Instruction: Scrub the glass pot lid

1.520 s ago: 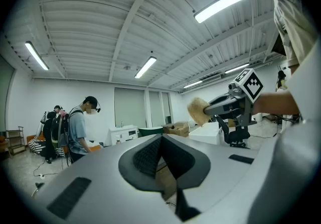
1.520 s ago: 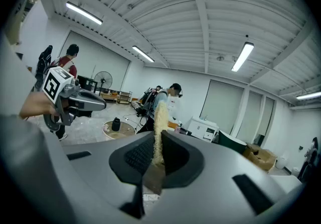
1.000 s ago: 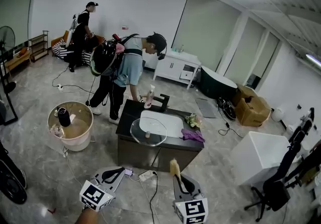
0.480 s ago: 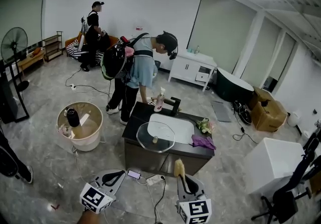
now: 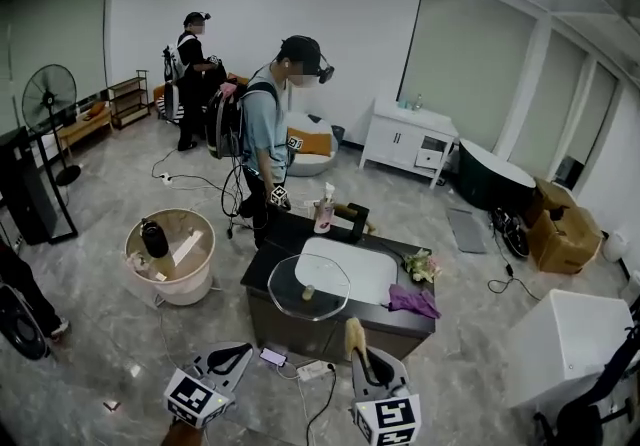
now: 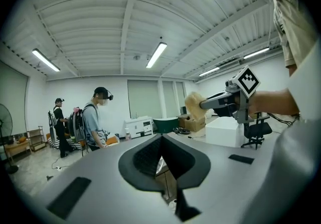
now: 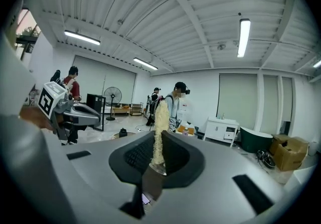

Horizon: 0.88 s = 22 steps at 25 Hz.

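The lid (image 5: pixel 308 286) lies flat on the near left part of the dark desk (image 5: pixel 385 334), knob up, its far edge reaching over the white basin (image 5: pixel 345 262). It sits out ahead of both tongs and roughly between them, well apart from each; neither touches it.

The left tongs (image 5: pixel 240 347) are held low in front of the desk. Their jaws are pressed together, and the left gripper view shows nothing between them (image 6: pixel 161 140).

The right tongs (image 5: pixel 358 354) are clamped on the grey handle of a scrubber (image 5: pixel 350 332). Its pale yellow head sticks out past the tips towards the desk's front. The right gripper view shows the handle pinched between the jaws (image 7: pixel 156 155) and the head rising beyond them.

On the desk's right end lies a purple cloth (image 5: pixel 412 301). A bottle (image 5: pixel 325 209) stands at the far edge, behind the basin. A person (image 5: pixel 272 129) stands at the far left corner of the desk. A round tub (image 5: pixel 170 254) sits on the floor to the desk's left.
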{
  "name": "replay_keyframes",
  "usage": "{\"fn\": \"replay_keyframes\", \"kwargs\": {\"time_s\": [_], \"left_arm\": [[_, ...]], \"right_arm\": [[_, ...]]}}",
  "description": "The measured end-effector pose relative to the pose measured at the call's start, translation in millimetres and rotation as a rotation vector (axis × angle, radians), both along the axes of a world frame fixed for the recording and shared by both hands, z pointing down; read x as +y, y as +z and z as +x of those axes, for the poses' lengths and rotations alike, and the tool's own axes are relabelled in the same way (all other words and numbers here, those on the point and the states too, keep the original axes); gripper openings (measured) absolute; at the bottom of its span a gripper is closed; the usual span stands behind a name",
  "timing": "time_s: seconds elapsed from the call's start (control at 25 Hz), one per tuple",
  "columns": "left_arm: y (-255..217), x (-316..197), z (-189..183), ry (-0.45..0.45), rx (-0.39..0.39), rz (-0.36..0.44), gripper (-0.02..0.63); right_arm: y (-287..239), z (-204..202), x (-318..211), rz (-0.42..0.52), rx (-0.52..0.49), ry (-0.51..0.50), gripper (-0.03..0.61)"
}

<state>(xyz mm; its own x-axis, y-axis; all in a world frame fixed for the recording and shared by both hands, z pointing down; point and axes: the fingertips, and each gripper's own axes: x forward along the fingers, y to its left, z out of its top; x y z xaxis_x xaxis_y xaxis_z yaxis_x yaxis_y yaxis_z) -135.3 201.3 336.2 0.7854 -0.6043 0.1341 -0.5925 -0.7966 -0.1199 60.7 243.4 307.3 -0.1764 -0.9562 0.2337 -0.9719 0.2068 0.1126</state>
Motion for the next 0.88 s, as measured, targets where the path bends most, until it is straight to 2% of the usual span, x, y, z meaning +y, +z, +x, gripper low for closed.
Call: {"fn": "replay_keyframes", "kwargs": {"time_s": [0.4,0.6,0.88], "left_arm": [[11.3,-13.3,46.3,-0.075,-0.046,-0.015,0.014],[20.7,-27.3,66.6,-0.049,-0.057,-0.025,0.014],[34.3,-80.5,104.4,0.022,-0.024,-0.048,0.014]], "right_arm": [[9.3,55.9,-24.9,-0.006,-0.042,-0.060,0.040],[18.4,72.6,-32.4,-0.022,-0.057,-0.042,0.040],[30.0,87.3,-56.0,-0.046,-0.033,0.006,0.040]]}}
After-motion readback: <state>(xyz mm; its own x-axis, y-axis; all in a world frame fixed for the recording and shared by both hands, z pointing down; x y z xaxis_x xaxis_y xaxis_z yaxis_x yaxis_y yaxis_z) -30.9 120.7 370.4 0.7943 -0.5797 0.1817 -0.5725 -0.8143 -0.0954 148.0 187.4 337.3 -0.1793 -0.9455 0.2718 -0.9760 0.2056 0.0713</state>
